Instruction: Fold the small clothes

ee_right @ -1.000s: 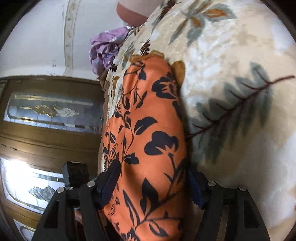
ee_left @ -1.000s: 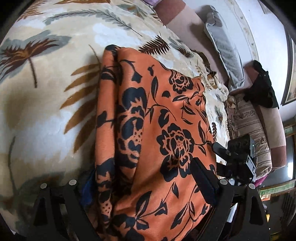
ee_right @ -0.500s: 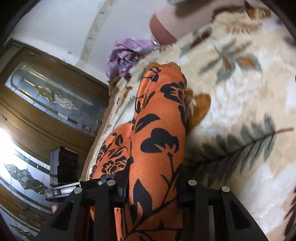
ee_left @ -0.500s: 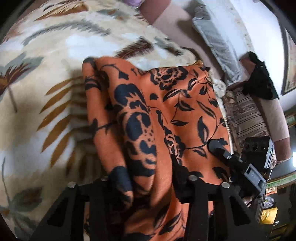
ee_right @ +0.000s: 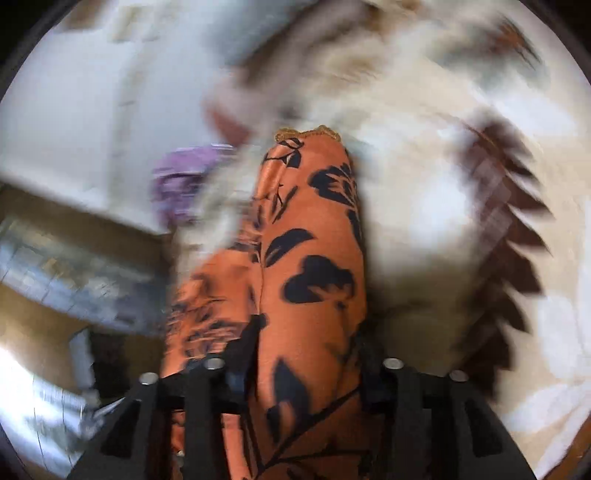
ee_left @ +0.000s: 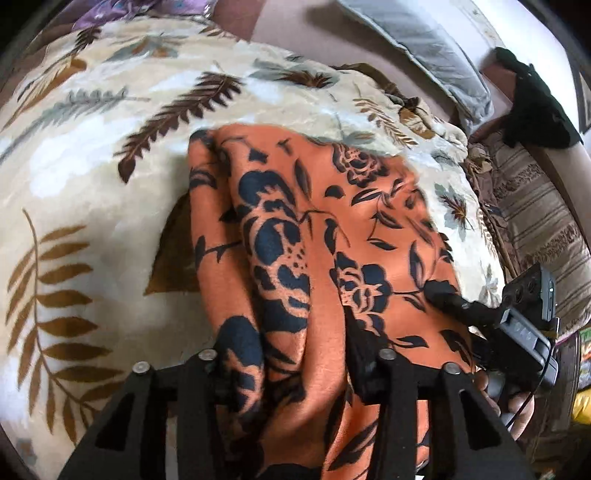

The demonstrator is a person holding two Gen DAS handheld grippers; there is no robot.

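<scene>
- Blanket [ee_left: 92, 177], cream with brown and grey fern leaves, covers the surface under everything; places below are given relative to it.
- Left gripper [ee_left: 295, 354] is clamped on the near edge of the orange garment [ee_left: 314, 221] — black-flowered cloth bunches between its two black fingers [ee_left: 236, 347] and spills over them toward the camera.
- The garment lies on the middle of the blanket, its far end resting flat, its near part lifted into folds and ridges by the grip.
- A purple cloth [ee_left: 122, 11] sits at the blanket's far left corner.
- A grey pillow [ee_left: 424, 48] leans beyond the blanket's far edge, a black item [ee_left: 532, 99] to its right, and a striped brown cushion [ee_left: 535, 206] off the blanket's right side.
- Right gripper [ee_right: 306, 354] is likewise closed on the garment [ee_right: 314, 258] — a long fold runs up from between its fingers, ending in a gold-trimmed edge over the blanket [ee_right: 424, 206]; this view is heavily blurred.
- From the left wrist camera, the right gripper [ee_left: 454, 302] shows at the garment's right edge, near the blanket's right border.
</scene>
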